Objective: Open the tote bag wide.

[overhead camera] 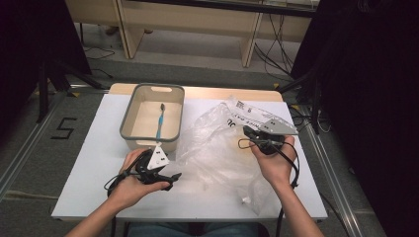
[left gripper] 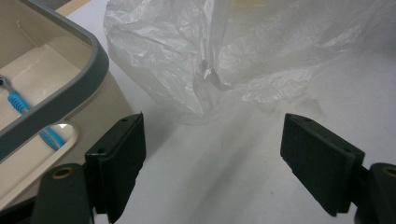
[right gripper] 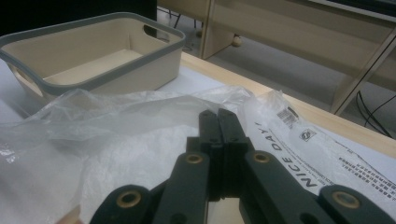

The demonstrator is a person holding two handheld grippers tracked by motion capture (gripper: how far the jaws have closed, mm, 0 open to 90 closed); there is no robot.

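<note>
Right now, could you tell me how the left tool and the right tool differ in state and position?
The left tool has its jaws wide apart with nothing between them, while the right tool has its jaws pressed together. The left tool sits low beside the basket, facing the plastic bag from its near left side; the right tool is over the bag's right part, near its printed lettering. Whether the right tool pinches any plastic is unclear. Both are black, hand-held, and close to the bag.

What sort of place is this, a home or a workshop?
Probably a lab or recording studio: a white table with a taped floor mark, loose cables, dark curtains and plain wooden benches behind.
</note>
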